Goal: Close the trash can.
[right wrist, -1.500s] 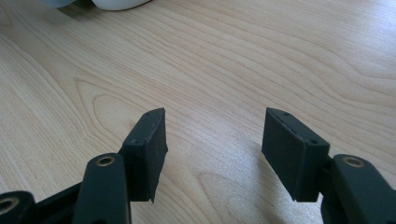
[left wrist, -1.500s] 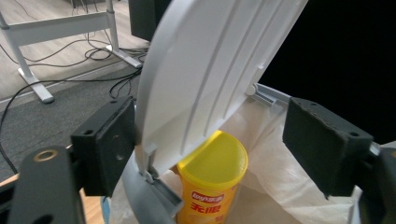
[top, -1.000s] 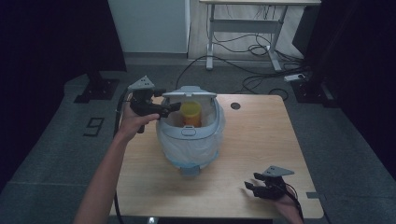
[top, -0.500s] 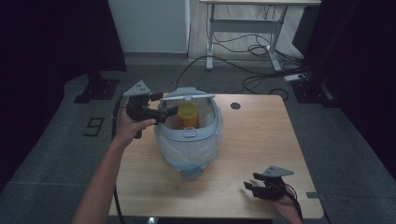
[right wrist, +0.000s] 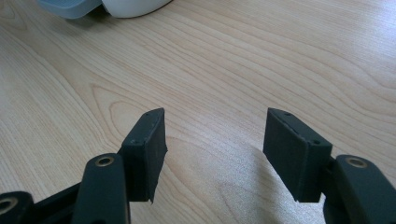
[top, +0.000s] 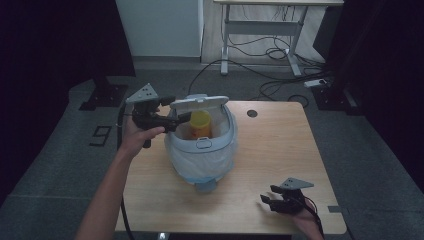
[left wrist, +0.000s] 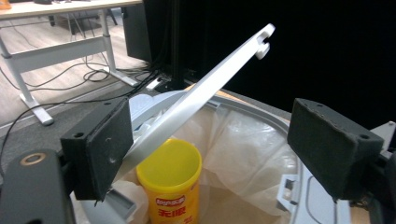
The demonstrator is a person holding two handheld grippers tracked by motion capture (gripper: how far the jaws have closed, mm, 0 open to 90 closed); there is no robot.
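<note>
One thin flap is what your left hand-held gripper [top: 176, 118] is working on: the pale swing lid [left wrist: 205, 88] of the small bin [top: 200, 150] that stands at the middle of the wooden surface [top: 280, 150]. In the left gripper view the lid slants up between the jaws, its lower edge resting against one pad [left wrist: 100, 147] while the other pad stands well clear, so the jaws are wide apart and nothing is clamped; you are propping the lid, not holding it. It looks like light, stiff moulded plastic, smooth enough to slide off foam, and it will likely pivot freely on its notched end. If you want a firm hold, close on the flat of the lid near its free edge, across its thickness, not on the rim of the bin. The white liner bag [left wrist: 243, 140] is soft and would only crumple. Inside, a yellow snack can [left wrist: 173, 186] stands upright, light and easily tipped. Your right hand-held gripper [right wrist: 212, 154] rests near the front right corner of the surface, jaws partly apart and empty
</note>
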